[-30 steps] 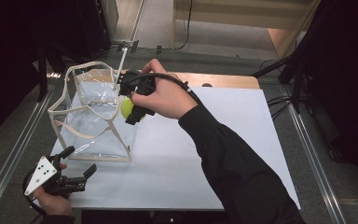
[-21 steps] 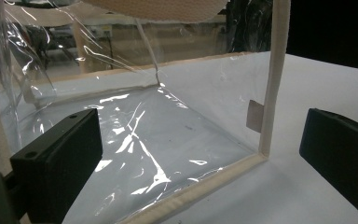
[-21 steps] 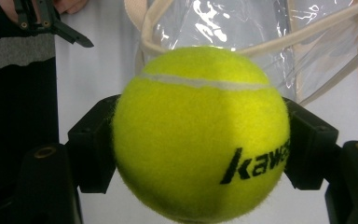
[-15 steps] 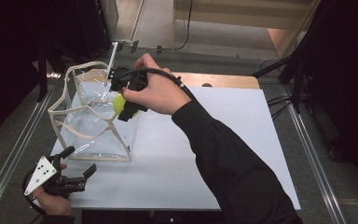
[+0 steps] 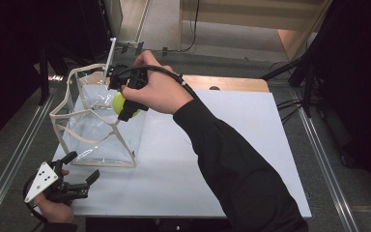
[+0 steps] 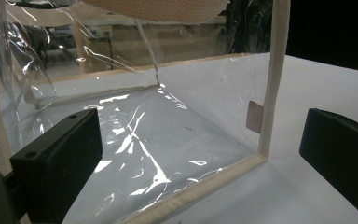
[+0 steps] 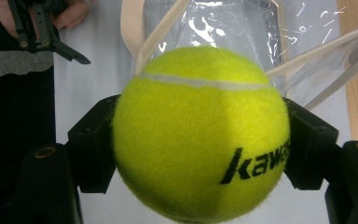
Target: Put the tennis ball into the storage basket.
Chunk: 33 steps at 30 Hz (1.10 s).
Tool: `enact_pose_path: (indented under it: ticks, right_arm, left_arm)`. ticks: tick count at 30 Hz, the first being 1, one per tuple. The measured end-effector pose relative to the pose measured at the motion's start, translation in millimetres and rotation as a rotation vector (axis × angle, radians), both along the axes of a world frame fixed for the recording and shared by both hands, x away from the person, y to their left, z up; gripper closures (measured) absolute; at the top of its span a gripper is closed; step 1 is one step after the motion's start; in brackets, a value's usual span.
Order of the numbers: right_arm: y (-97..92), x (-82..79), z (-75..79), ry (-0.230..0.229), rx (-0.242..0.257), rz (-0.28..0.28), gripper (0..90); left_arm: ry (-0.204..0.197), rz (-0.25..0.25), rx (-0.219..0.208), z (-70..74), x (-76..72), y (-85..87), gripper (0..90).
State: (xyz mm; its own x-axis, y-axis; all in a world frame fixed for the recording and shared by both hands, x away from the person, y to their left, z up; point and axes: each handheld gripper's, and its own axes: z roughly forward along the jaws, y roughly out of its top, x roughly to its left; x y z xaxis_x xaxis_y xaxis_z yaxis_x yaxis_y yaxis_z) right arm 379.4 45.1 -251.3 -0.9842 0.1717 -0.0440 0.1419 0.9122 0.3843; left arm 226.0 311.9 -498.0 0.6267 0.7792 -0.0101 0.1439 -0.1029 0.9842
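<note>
Up high, our right gripper [image 5: 125, 107] squeezes the ball [image 5: 121, 104] over the clear bag [image 5: 94, 133]; our left gripper [image 5: 79, 176] rests open, low.

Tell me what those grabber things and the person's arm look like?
Both grabbers are black with two chunky flat jaws. The left gripper has a pale three-cornered plate dotted with small holes. The right gripper trails a black cable. The person wears a black sleeve.

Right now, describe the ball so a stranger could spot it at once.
Find the white table and the clear bag with cream straps standing at its left end. Over the bag's open top, the right gripper clamps a fuzzy yellow-green tennis ball, the one bright, round thing there.
</note>
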Motion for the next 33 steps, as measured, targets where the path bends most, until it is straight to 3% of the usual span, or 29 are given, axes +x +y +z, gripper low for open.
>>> enact_pose_path:
  ticks: [33]
  right_arm:
    - [34.5, 15.0, -2.8, 0.005, -0.011, 0.022, 23.5]
  left_arm:
    - [-0.001, -0.005, -0.022, -0.2, -1.7, 1.9, 0.0]
